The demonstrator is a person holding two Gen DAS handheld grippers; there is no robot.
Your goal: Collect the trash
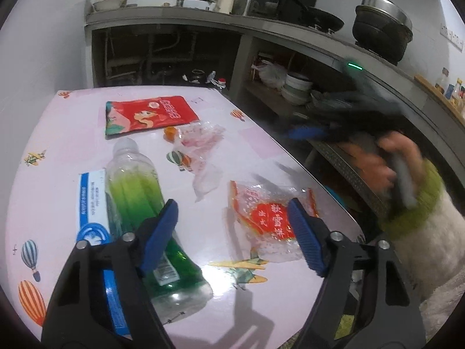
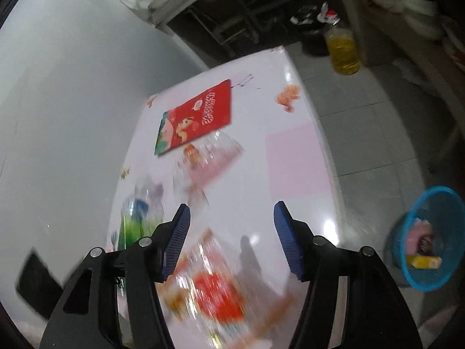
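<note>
Currently my left gripper (image 1: 232,232) is spread wide, holding nothing, hovering over the pink table (image 1: 58,145). My right gripper (image 2: 231,238) is also wide and empty; its view is motion-blurred. In the left view the right gripper (image 1: 305,132) shows at 3 o'clock, blurred, in a hand (image 1: 377,163).

Green bottle (image 1: 136,197) lies flat, long axis running 11 to 5 o'clock, white cap end far, base near me, partly under my left finger (image 1: 159,232). Clear top, green label.

Red-and-clear wrapper (image 1: 267,221) lies flat by my right finger (image 1: 302,232), crumpled. Blue-and-white box (image 1: 93,200) touches the bottle at 9 o'clock. Red snack bag (image 1: 151,115) sits flat at 12, crumpled clear film (image 1: 197,151) between it and the wrapper.

Blue bin (image 2: 427,238) stands on the floor off the table's edge, at 3 o'clock in the right view, with some trash inside. Oil bottle (image 2: 343,49) stands on the floor at 1 o'clock.
</note>
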